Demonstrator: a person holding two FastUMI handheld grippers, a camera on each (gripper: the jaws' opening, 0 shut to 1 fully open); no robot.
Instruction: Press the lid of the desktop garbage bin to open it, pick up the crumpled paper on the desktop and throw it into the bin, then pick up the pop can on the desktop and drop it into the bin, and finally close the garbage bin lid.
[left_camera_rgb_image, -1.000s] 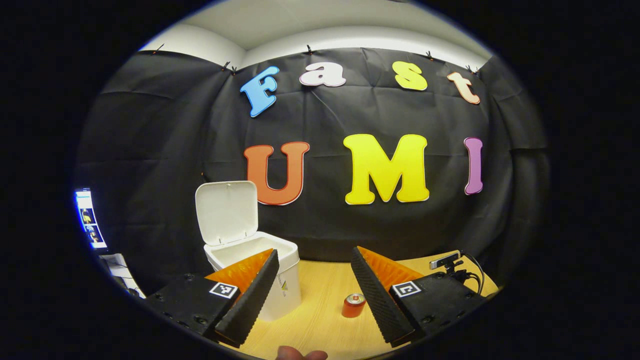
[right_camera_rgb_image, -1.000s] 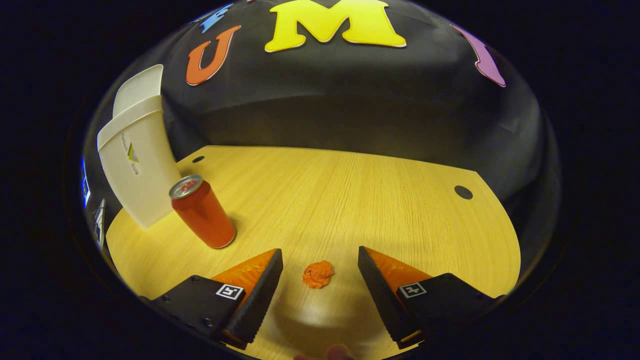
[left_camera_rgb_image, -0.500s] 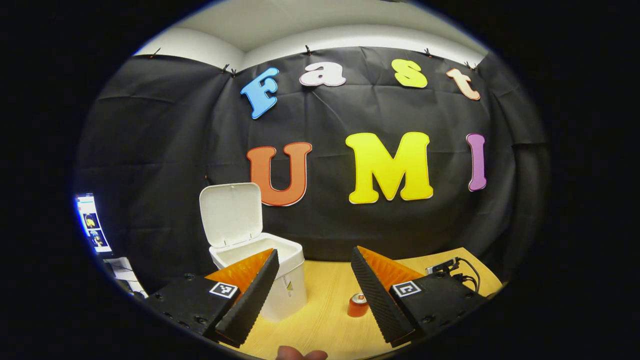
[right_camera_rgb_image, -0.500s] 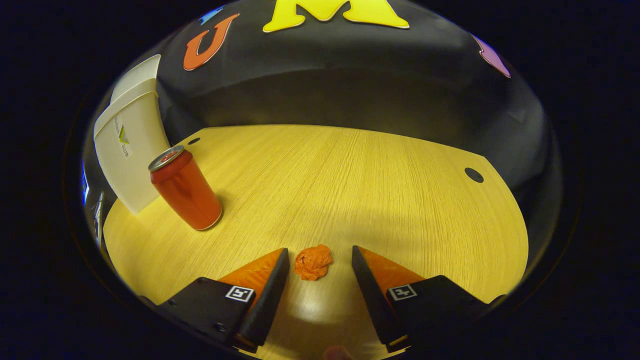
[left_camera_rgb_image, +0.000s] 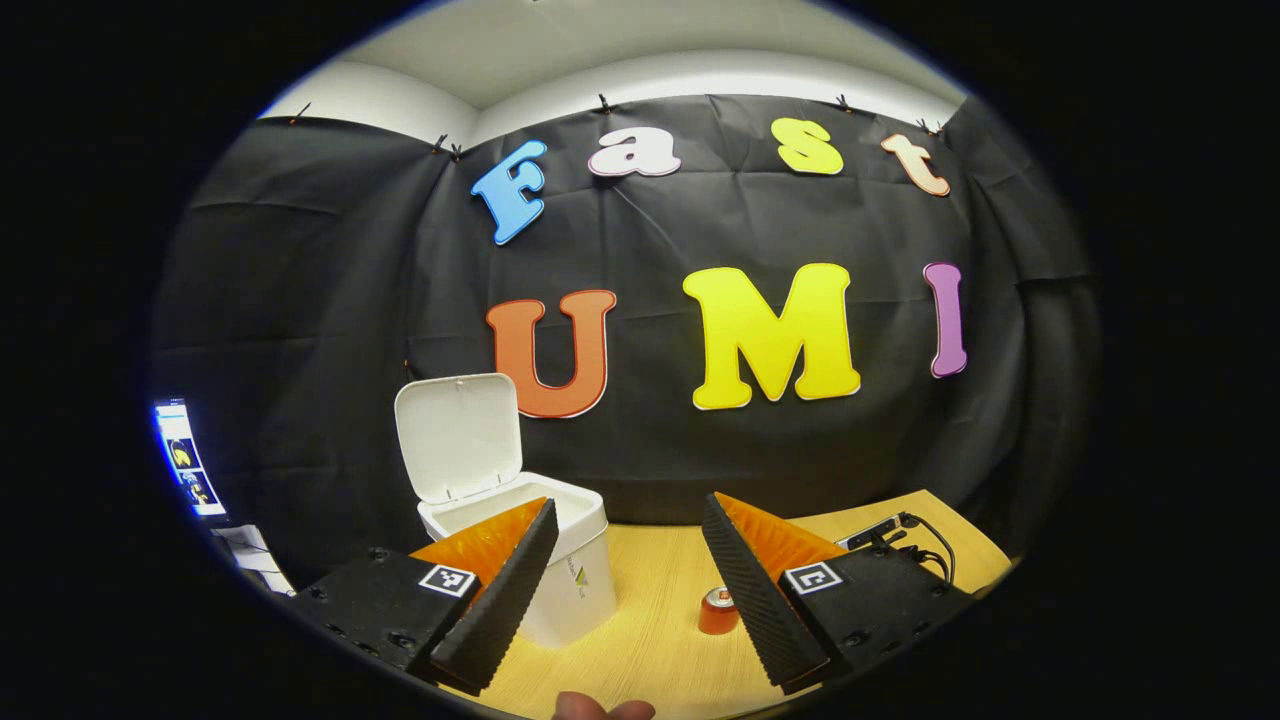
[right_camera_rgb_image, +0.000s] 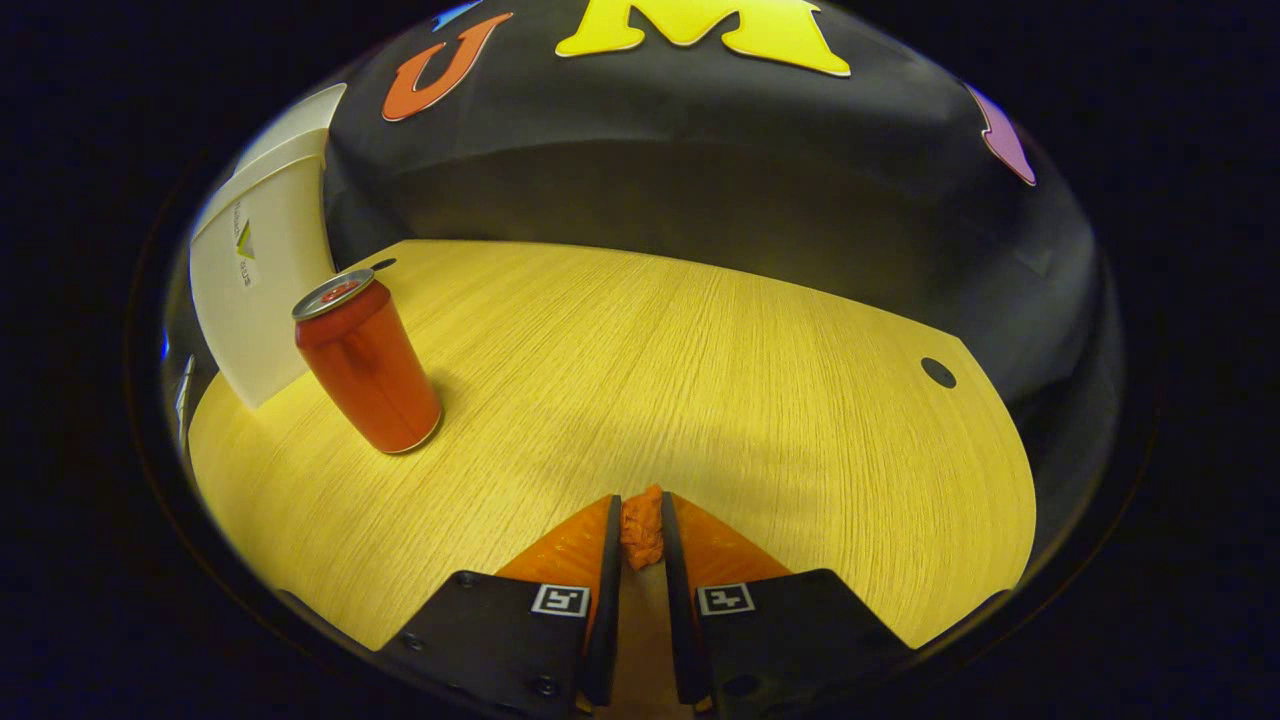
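My right claw (right_camera_rgb_image: 641, 535) is clenched on the small crumpled orange paper ball (right_camera_rgb_image: 641, 526), low at the centre of the right gripper view, both fingers pressing its sides so it should lift off the pale wooden desktop (right_camera_rgb_image: 700, 380) without slipping. The paper looks squeezed narrow and creased. The red pop can with a silver top (right_camera_rgb_image: 366, 363) stands upright at the left, just in front of the white plastic garbage bin (right_camera_rgb_image: 250, 290).

My left claw (left_camera_rgb_image: 625, 590) hangs released and empty, fingers wide apart, facing the bin, whose lid (left_camera_rgb_image: 458, 436) stands raised, ready to receive the paper.
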